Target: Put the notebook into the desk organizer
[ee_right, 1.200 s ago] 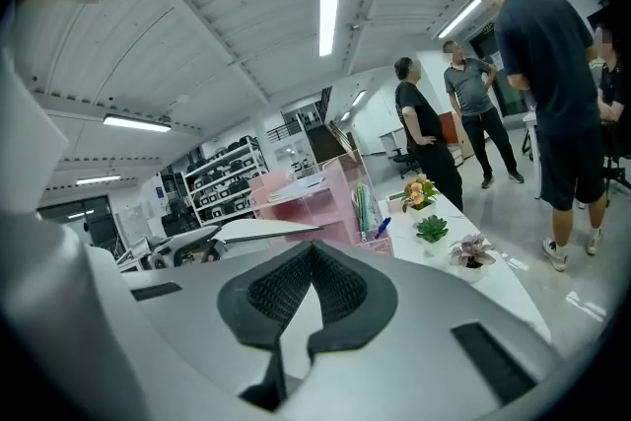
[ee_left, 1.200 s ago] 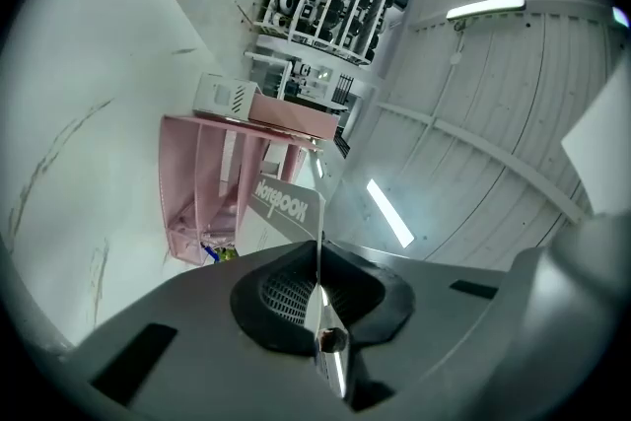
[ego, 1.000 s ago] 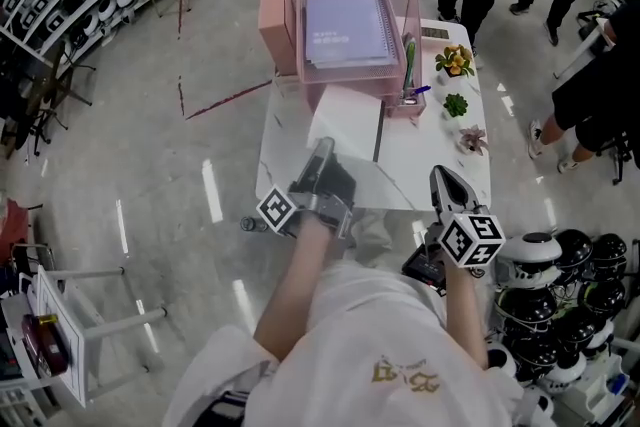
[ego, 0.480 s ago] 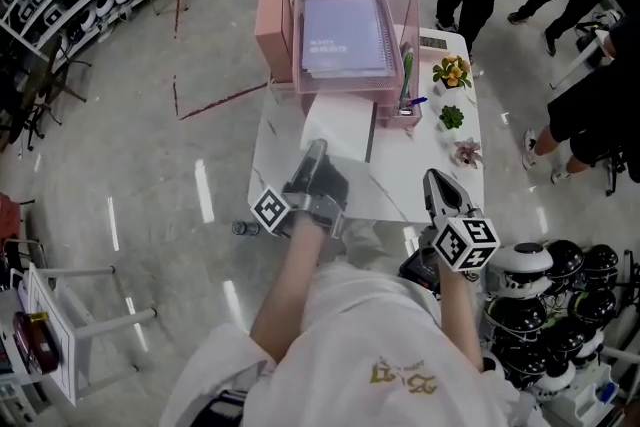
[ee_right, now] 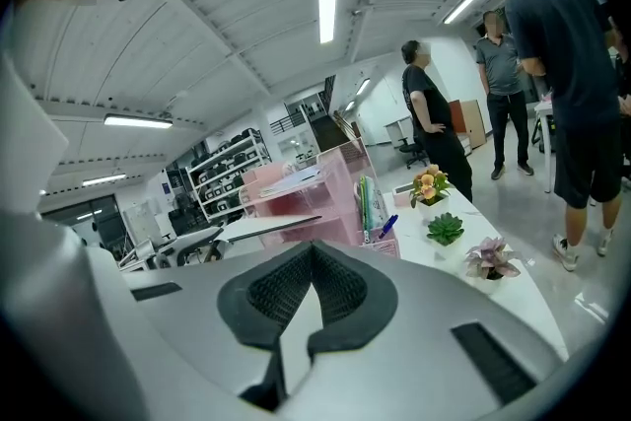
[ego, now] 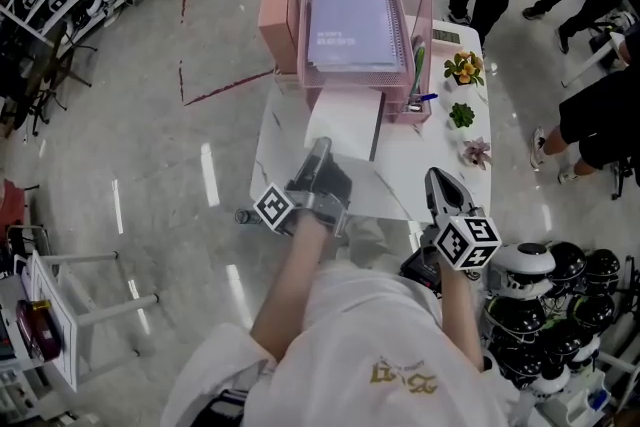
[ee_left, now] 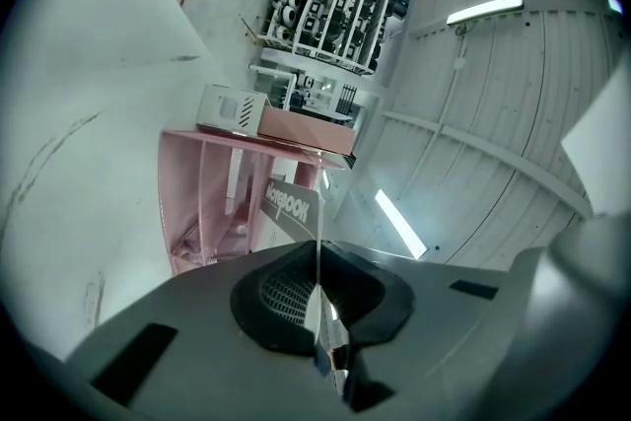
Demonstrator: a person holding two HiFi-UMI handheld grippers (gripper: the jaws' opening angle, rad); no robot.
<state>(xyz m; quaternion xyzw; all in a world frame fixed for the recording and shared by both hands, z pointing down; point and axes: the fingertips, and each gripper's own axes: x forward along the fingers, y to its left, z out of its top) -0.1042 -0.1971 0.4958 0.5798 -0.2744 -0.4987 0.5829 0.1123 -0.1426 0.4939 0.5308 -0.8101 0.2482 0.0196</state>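
Note:
The pink wire desk organizer (ego: pixel 298 27) stands at the table's far end, with a purple spiral notebook (ego: pixel 350 23) lying on its top tray. My left gripper (ego: pixel 322 148) is shut on the near edge of a pale pink notebook (ego: pixel 345 118), which lies level in front of the organizer's lower opening. In the left gripper view the notebook (ee_left: pixel 293 209) is edge-on between the shut jaws of my left gripper (ee_left: pixel 318 249), with the organizer (ee_left: pixel 197 202) behind it. My right gripper (ego: pixel 437 177) hovers over the table's near right edge. Its jaws are shut with nothing in them (ee_right: pixel 314 251).
The white table (ego: pixel 430 155) carries pens in the organizer's side cup (ee_right: pixel 367 202) and three small potted plants (ego: pixel 462 113) along its right side. People stand beyond the table at the back right. Racks of helmets (ego: pixel 560 285) crowd the right; a white stool (ego: pixel 70 305) stands at the left.
The head view has shifted a little. Both grippers and the held notebook stay in nearly the same place before the organizer.

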